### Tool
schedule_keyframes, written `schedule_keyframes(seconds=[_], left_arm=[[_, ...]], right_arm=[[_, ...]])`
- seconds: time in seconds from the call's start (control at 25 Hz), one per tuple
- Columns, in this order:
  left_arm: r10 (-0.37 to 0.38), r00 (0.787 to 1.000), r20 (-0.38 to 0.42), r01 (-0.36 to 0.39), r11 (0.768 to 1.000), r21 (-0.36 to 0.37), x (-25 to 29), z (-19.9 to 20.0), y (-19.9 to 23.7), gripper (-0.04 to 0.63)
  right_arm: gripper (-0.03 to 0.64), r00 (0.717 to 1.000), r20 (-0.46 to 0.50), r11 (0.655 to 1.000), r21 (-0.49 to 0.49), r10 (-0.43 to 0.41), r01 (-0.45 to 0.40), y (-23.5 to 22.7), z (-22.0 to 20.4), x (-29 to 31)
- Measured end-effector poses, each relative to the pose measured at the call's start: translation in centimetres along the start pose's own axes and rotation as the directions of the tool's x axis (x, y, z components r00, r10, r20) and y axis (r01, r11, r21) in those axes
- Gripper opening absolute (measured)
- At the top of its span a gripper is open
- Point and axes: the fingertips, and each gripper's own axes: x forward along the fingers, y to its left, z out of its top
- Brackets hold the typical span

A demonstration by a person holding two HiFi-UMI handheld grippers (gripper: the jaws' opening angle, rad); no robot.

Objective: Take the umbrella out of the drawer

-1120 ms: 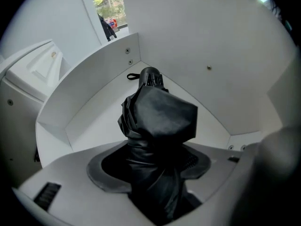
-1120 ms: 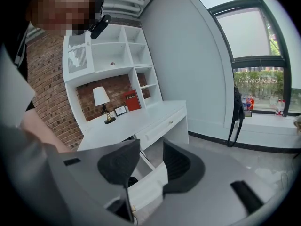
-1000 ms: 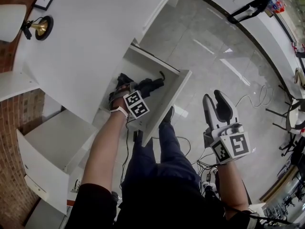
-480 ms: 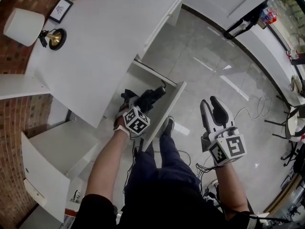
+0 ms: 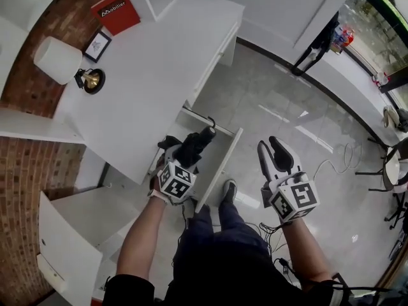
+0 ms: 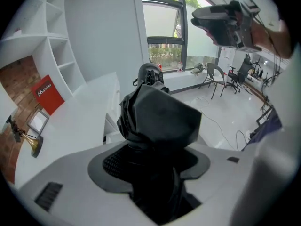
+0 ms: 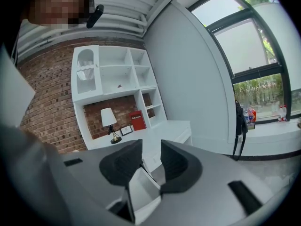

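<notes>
The grey tiled floor (image 5: pixel 287 94) fills the right half of the head view; the white table (image 5: pixel 159 50) takes the upper left, at about 11 o'clock from your hands. The drawer (image 5: pixel 224 152) stands pulled out from the front edge of the table, open, just at 12 o'clock of your left gripper (image 5: pixel 185 157).

Your left gripper has its jaws closed on the folded black umbrella (image 5: pixel 194 145); the pads press its cloth from both sides. The umbrella is in this grip, over the open drawer, and its handle end points toward 1 o'clock; I cannot tell if its lower end is free of the drawer walls.

Your right gripper (image 5: pixel 273 148) is at 3 o'clock of the drawer, over the floor and well apart from the umbrella; its jaws are closing and nothing is between them.

On the table, far at 10 o'clock, a white lamp (image 5: pixel 58 59) stands; just beside it is a small picture frame (image 5: pixel 97 45); a red sign (image 5: pixel 116 11) is behind them.
</notes>
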Motion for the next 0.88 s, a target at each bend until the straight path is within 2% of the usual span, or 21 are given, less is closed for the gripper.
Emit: schedule_keyframes(seconds=[0.24, 0.44, 0.6, 0.88], left_arm=[[0.076, 0.993, 0.090, -0.076, 0.997, -0.003, -6.5, 3.4, 3.5, 0.264], [0.167, 0.977, 0.130, -0.176, 0.983, 0.060, -11.3, 4.8, 8.0, 0.264], [0.235, 0.968, 0.093, -0.243, 0.966, 0.092, -13.1, 3.1, 12.9, 0.264], [0.272, 0.961, -0.056, -0.271, 0.962, 0.018, -11.8, -4.6, 20.8, 0.264]], right_arm=[[0.118, 0.998, 0.057, 1.000, -0.021, 0.013, -0.012, 1.9, 3.2, -0.6], [0.116, 0.996, 0.092, 1.000, -0.029, 0.004, -0.002, 2.8, 5.1, -0.4], [0.114, 0.993, 0.118, 1.000, -0.030, -0.006, 0.009, 3.5, 6.6, -0.1], [0.112, 0.990, 0.142, 0.999, -0.035, -0.022, 0.027, 5.1, 8.2, 1.1]])
